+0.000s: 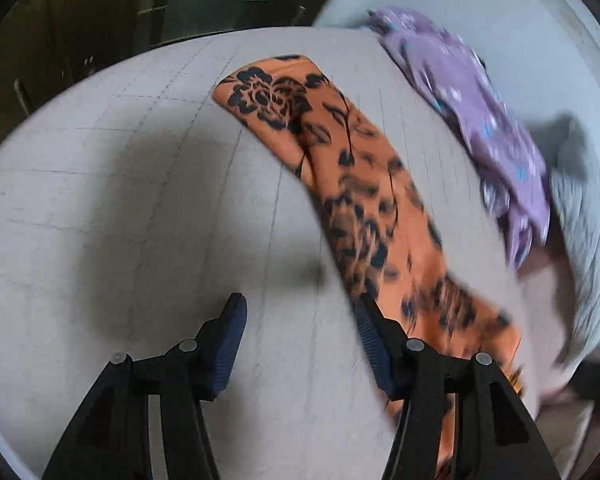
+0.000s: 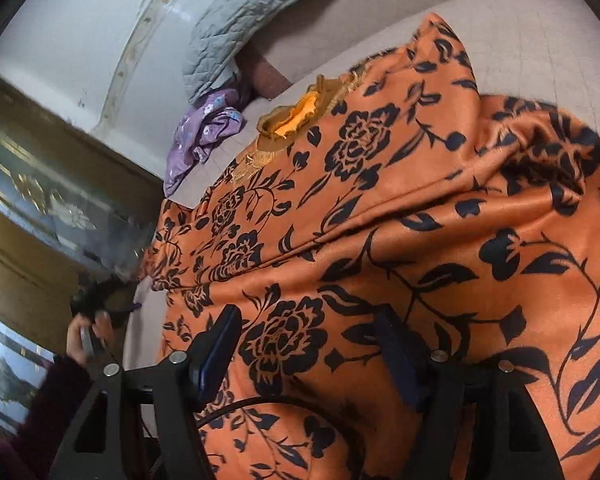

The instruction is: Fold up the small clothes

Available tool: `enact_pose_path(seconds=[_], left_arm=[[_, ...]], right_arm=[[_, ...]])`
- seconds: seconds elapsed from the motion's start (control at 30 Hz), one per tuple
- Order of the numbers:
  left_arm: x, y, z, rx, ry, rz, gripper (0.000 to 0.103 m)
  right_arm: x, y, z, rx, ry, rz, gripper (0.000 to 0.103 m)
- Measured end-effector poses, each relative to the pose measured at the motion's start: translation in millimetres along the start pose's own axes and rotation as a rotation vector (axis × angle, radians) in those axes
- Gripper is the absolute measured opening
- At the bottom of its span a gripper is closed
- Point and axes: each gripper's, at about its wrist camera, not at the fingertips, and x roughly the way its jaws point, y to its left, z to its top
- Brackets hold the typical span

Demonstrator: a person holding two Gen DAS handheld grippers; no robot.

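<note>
1. We see the orange floral garment lying as a long strip on the grid-marked surface, running from upper centre to lower right of the left wrist view. In the right wrist view it fills centre and right, bunched with a ridge across the middle, collar toward upper centre.
2. Left gripper: jaws apart, nothing between them, low centre of frame over bare surface. Its right finger sits just beside or against the garment's edge; we cannot tell if it touches.
3. Right gripper: jaws apart, hovering over the fabric at bottom centre. No pinch visible.
4. Purple floral garment lies crumpled in the upper right of the left view, beside a grey quilted cloth. Leave both alone for now.
5. We judge the step to be regrasping for the next fold. To do it well: each gripper takes an edge or corner, not mid-panel.
6. Pinch a single layer at the hem, lift low, and pull the ridge flat before folding over.
7. Risk: slippery-looking fabric, so it may slide and skew the fold. Left view is motion-blurred at right, so edges there are unclear.
</note>
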Motion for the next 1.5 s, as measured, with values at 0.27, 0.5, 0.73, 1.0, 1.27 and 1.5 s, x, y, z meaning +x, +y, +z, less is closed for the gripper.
enact_pose_path(seconds=[0.27, 0.5, 0.73, 1.0, 1.27, 1.5], left_arm=[[34, -26, 36, -0.041, -0.086, -0.033, 0.046], [9, -80, 28, 0.165, -0.181, 0.08, 0.007], [-72, -217, -65, 0.688, -0.239, 0.015, 0.007], [-119, -349, -272, 1.22, 0.033, -0.251, 0.035], [-122, -305, -252, 1.076, -0.058, -0.192, 0.079], [-43, -206, -193, 0.785, -0.078, 0.141, 0.08]], right_arm=[[3, -10, 5, 0.042, 0.013, 0.033, 0.071], [6, -3, 4, -0.023, 0.0, 0.01, 0.071], [-1, -12, 5, 0.009, -0.009, 0.074, 0.071], [-45, -40, 9, 0.144, -0.066, 0.103, 0.071], [-116, -71, 22, 0.168, -0.198, 0.008, 0.072], [-87, -32, 68, 0.104, -0.179, -0.003, 0.072]])
